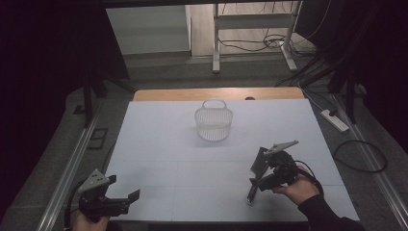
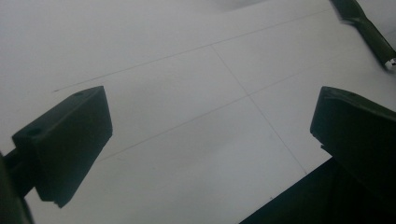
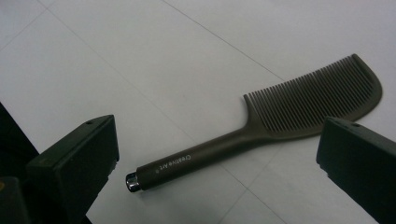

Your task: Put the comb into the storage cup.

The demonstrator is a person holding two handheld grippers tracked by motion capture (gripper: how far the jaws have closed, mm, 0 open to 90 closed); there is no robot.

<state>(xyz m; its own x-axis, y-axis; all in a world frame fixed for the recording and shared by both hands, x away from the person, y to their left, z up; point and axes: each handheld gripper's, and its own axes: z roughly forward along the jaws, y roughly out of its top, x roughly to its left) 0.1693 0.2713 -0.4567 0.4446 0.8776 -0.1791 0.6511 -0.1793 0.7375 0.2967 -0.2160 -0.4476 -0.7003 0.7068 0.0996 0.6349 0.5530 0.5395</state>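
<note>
We see the right gripper (image 3: 217, 154), jaws wide, over a smooth dark plastic comb (image 3: 261, 135) near the table (image 1: 159, 144)'s right front corner; the left gripper (image 2: 210, 144) is equally wide.

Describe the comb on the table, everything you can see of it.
The comb is dark brown and looks like plastic, in one piece: a round handle with pale lettering and a small shiny cap at its end, widening into a curved head with one row of fine teeth. It lies flat on the white table, at its near right part. The right gripper hovers over it, jaws wide apart, not touching.
</note>
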